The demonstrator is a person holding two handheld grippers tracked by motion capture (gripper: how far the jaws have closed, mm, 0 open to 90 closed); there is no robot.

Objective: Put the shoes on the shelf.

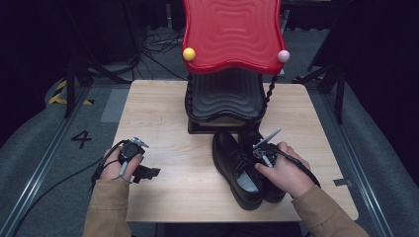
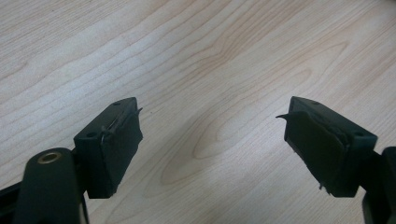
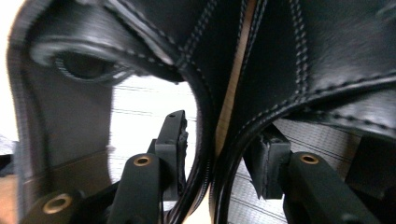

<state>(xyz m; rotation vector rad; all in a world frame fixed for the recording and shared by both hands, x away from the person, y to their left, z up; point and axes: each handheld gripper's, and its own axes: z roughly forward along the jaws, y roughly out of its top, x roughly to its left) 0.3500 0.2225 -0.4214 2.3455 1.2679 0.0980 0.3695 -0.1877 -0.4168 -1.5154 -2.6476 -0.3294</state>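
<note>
Right gripper [image 1: 260, 148] points down into the pair of black shoes [image 1: 242, 168], just in front of the red rack [image 1: 232, 34]. One jaw sits inside each shoe, straddling both adjoining inner walls; contact cannot be confirmed. Left gripper [image 2: 212, 149] rests left of the shoes, jaws wide open over bare worktop [image 1: 163, 113].

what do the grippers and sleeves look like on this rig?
Both arms wear tan sleeves. The left gripper is black, with blocky jaw tips, dark pads frayed at the edges, brass-coloured pivot pins and a trailing black cable. The right gripper has the same black jaws, plus a grey plate on top.
</note>
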